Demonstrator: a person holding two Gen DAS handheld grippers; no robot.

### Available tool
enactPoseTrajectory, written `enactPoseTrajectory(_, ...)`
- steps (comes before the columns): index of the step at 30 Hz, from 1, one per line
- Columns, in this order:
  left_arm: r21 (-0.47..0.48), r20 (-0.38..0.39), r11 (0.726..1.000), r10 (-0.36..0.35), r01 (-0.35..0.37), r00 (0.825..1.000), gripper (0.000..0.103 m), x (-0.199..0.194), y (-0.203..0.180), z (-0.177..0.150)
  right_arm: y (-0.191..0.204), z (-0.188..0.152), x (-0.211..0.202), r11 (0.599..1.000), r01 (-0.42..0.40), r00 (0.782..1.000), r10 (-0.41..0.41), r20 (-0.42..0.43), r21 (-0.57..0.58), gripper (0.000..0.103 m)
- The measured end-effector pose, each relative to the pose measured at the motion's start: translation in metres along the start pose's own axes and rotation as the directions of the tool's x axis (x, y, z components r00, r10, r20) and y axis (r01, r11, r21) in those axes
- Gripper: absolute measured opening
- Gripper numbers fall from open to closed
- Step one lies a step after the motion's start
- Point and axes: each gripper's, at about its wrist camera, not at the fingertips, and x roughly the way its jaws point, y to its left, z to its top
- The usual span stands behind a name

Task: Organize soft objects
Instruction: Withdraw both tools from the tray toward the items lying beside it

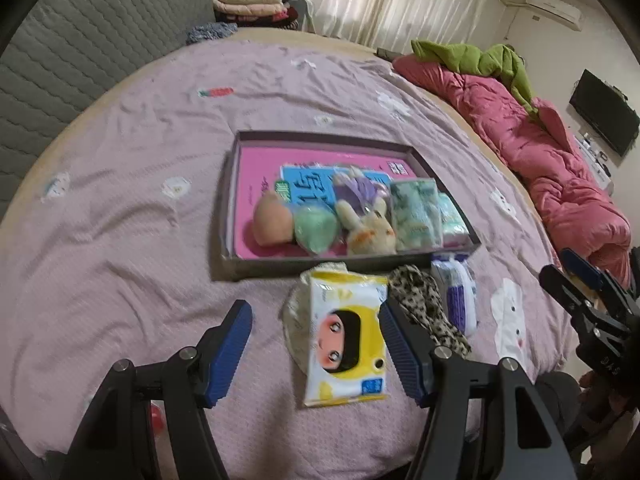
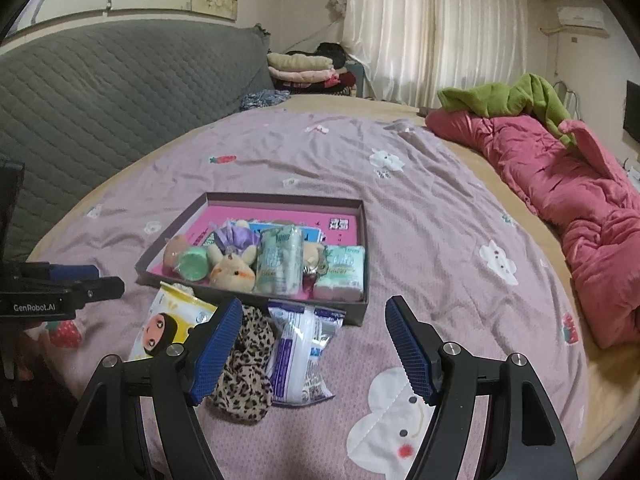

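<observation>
A shallow brown box (image 1: 308,141) (image 2: 356,300) with a pink floor lies on the bed and holds a peach sponge (image 1: 273,221), a green sponge (image 1: 316,229), a plush rabbit (image 1: 370,230) and tissue packs (image 1: 414,210). In front of it lie a yellow wipes pack (image 1: 344,336) (image 2: 168,322), a leopard-print cloth (image 1: 426,304) (image 2: 244,364) and a white-purple pack (image 1: 458,292) (image 2: 300,352). My left gripper (image 1: 316,348) is open above the wipes pack. My right gripper (image 2: 314,350) is open over the white-purple pack, its left finger (image 2: 214,344) over the leopard cloth.
The bed has a lilac quilted sheet (image 1: 140,200) (image 2: 440,240). A pink duvet (image 1: 540,160) (image 2: 560,200) with a green blanket (image 2: 504,96) lies along the right side. A grey padded headboard (image 2: 120,92) and folded clothes (image 2: 304,68) stand at the back.
</observation>
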Motion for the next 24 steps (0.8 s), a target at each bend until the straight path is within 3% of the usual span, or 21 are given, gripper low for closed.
enactPoseTrajectory(24, 0.036, -0.155, 0.999, 0.015, -0.009, 0.988, 0.066, 0.041, -0.026, -0.037, -0.001, -0.027, 0.027, 1.000, -0.016, 0.993, 0.018, -0.119, 0.020, 0.075)
